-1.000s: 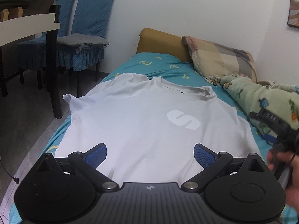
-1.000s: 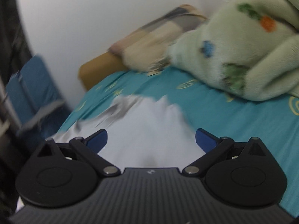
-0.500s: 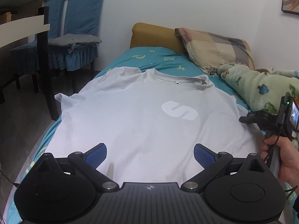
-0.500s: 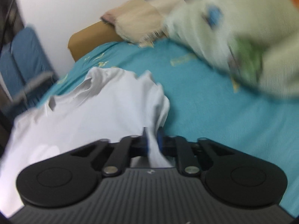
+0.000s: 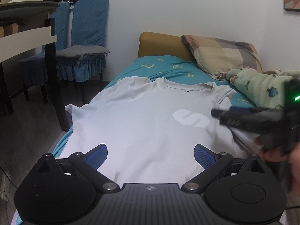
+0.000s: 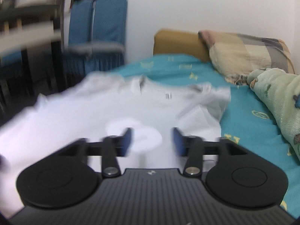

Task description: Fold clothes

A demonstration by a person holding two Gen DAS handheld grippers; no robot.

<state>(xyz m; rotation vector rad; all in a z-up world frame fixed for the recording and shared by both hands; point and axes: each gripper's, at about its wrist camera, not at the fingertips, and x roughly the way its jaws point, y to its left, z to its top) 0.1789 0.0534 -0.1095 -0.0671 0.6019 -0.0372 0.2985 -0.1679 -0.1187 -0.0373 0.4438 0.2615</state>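
While shirt point(image 5: 142, 123) lies flat on bed point(image 5: 174, 71), collar toward pillow point(image 5: 223, 56), left gripper point(image 5: 151, 154) gapes wide over hem; right gripper point(image 6: 151, 140) half-spread, holding nothing, above shirt's logo.

Plaid pillow point(image 5: 223, 55), green blanket point(image 5: 262, 88), blue chairs point(image 5: 82, 37).

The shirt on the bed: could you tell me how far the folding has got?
Done: the shirt's right sleeve lies folded inward. In hand: nothing; left gripper and right gripper are both open above it. Left: the other sleeve and the body folds.
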